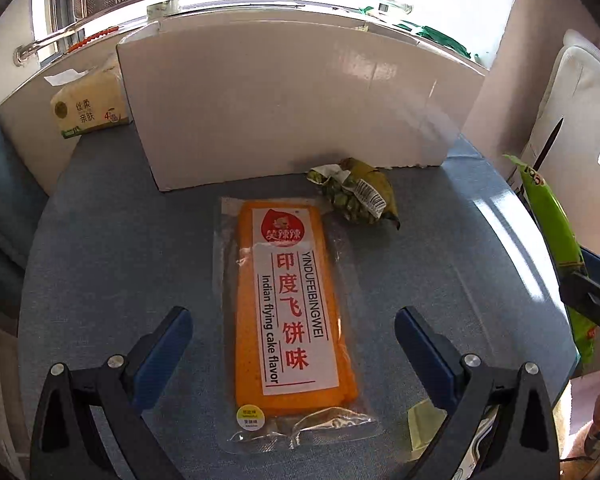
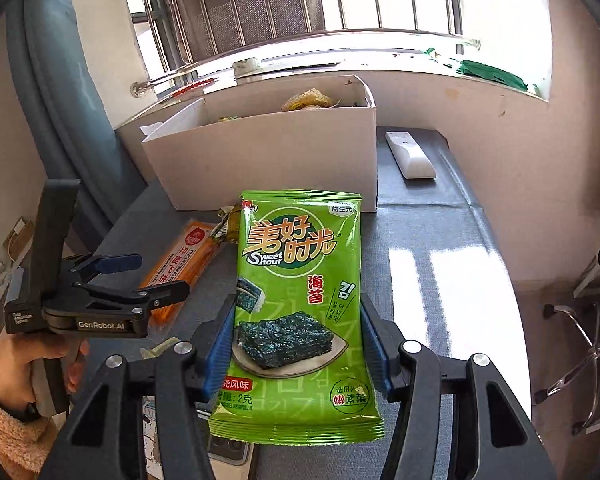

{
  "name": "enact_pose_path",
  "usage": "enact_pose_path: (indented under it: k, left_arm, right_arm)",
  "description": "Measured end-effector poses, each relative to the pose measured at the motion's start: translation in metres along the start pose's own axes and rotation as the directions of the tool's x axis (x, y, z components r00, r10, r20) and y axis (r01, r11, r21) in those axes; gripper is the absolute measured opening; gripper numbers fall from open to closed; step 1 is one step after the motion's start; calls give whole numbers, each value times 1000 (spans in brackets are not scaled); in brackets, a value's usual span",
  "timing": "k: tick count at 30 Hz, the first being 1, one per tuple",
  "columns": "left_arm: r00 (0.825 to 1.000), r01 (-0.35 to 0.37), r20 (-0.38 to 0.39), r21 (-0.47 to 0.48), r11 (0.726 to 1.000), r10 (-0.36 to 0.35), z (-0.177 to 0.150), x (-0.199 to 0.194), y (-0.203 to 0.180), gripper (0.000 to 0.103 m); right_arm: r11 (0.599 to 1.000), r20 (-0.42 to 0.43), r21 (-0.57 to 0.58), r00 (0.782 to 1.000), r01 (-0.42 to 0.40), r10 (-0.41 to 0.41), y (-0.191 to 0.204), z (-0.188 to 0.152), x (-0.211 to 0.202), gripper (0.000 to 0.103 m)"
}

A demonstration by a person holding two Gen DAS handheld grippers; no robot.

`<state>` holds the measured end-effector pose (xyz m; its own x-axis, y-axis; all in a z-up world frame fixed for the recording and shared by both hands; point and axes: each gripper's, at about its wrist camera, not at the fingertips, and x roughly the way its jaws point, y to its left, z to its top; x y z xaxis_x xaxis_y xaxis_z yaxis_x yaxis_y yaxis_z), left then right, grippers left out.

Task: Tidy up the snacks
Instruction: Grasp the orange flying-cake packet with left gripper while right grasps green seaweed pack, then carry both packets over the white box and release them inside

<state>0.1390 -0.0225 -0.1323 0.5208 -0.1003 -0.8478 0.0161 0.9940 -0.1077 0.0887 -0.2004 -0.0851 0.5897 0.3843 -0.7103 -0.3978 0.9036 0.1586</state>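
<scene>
On the blue-grey surface [image 1: 100,280] in the left wrist view, the orange flying-cake pack [image 1: 290,316] lies flat at centre, running from 12 toward 6 o'clock. The left claw [image 1: 294,330] hangs over its near half with both blue pads spread wide to either side, touching nothing. Just past the pack's far end, toward 1 o'clock, sits a crumpled green snack packet [image 1: 356,196], close to the wall of the white cardboard box [image 1: 292,108] that fills the 12 o'clock side. A yellow tissue pack [image 1: 88,110] stands at 10 o'clock beside the box. At 3 o'clock the green seaweed bag [image 1: 556,256] shows edge-on, raised off the surface.

In the right wrist view, the right claw [image 2: 298,338] is clamped on the seaweed bag [image 2: 300,312], a pad pressed to each side edge, the bag held upright above the surface [image 2: 460,280]. At 12 o'clock the box [image 2: 268,156] stands open, with snacks visible inside. At 9 o'clock the left claw [image 2: 148,274] shows side-on, spread over the orange pack [image 2: 180,264]; the crumpled packet [image 2: 230,226] peeks out behind the bag. A white remote [image 2: 410,154] lies at 1 o'clock, right of the box.
</scene>
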Motion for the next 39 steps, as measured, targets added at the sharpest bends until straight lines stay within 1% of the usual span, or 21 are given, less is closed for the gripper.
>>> enact_pose_path:
  k: [1,4,6,7,8,9,10,12,15,18,21,23,26,28,31,32,33,34,37,38,39]
  left_arm:
    - [1000,-7,-9,1,1000,7,2,6,1,103]
    - [998,-64,-16,21,998,65,7,16,0,103]
    - [998,-66,-9,38,997,66,8,16,-1,102]
    - [998,-62,2,52,997,62,6,14,-1,99]
    - [998,-65,16,65,996,64,5,11,-2,87]
    - [997,-65,32,71,995,63,3,6,-1,77]
    - [998,-59,38,60,996,57,1,2,3,64]
    - [999,-7,54,18,1000,6,-4,-7,15,57]
    - [996,-13,90,-4,1000,13,-13,-23,29,57]
    - [992,14,128,-32,999,-10,-22,-42,39,57]
    - [979,45,199,-41,998,-36,-23,-72,41,57]
    - [966,66,253,-39,997,-54,-14,-94,41,57]
    - [937,100,338,-16,995,-88,7,-121,42,57]
    - [916,128,384,-2,992,-117,30,-133,44,57]
    - [894,134,429,8,991,-125,72,-138,43,57]
    - [894,140,429,10,990,-131,88,-135,44,57]
    - [893,148,430,5,989,-136,103,-131,46,57]
    - [892,152,432,-1,988,-136,118,-128,46,57]
    - [903,157,408,-18,988,-136,161,-108,50,57]
    - [908,154,398,-18,988,-135,173,-102,50,57]
    - [912,153,389,-21,988,-133,183,-95,49,57]
  right_arm:
    - [1000,5,-1,1000,-2,2,-3,-1,0,61]
    - [1000,4,-14,1000,-1,1,-3,-2,-2,62]
    - [1000,15,-12,1000,-15,15,-3,-2,0,62]
    - [1000,12,-8,1000,-21,21,-4,-2,2,62]
    - [1000,12,-6,1000,-22,22,-4,-2,2,62]
    - [1000,10,-7,1000,-28,28,-4,-4,2,62]
    - [999,9,-9,999,-33,33,-3,-5,3,62]
    - [999,5,-16,999,-36,37,-1,-6,4,62]
    - [998,3,-21,999,-53,53,3,-7,6,62]
    - [998,4,-27,998,-63,63,7,-6,8,62]
    - [996,19,-25,996,-91,92,11,2,9,62]
    - [994,36,-36,994,-99,101,14,12,7,62]
    - [992,75,-57,990,-117,121,20,38,3,62]
    - [992,100,-64,988,-113,119,21,62,4,62]
    - [992,139,-67,984,-104,113,21,105,8,62]
    - [992,141,-62,983,-107,115,21,120,13,62]
    - [995,119,-31,988,-96,99,19,133,17,62]
    - [996,128,-23,988,-89,91,18,148,23,62]
    - [999,139,-15,989,-51,52,12,186,45,62]
    - [999,118,-6,992,-37,38,9,197,55,62]
    - [999,99,8,994,-44,43,4,204,64,62]
